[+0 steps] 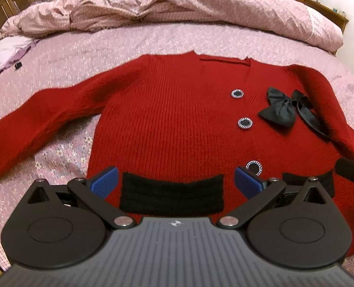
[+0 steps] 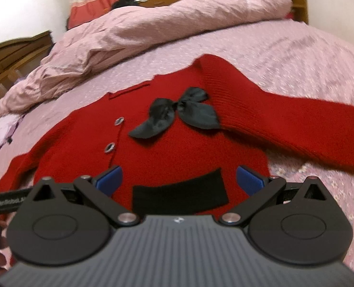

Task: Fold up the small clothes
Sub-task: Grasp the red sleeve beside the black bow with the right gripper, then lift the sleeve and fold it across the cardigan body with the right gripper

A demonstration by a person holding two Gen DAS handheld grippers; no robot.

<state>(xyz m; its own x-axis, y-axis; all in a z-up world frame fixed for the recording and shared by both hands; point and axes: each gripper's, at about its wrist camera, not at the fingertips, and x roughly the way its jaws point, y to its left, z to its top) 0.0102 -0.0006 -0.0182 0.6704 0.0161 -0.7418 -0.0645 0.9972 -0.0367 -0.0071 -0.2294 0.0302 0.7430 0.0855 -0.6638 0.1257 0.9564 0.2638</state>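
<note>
Red knit cardigan [image 1: 177, 119] spread flat, front up, on the bed.

Sleeves out sideways; black bow [image 1: 284, 110], three ringed buttons [image 1: 245, 122], black pocket bands [image 1: 172, 196]; right sleeve apparently angled outward.

Red ribbed cardigan [image 1: 172, 124] with black bow [image 1: 284, 110], black pocket [image 1: 172, 195]; pink floral bedspread [image 1: 81, 55].

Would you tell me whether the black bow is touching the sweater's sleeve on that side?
Touching. In the right wrist view the black bow has its right edge tucked under the red sleeve, which overlaps it with no gap showing.
</note>
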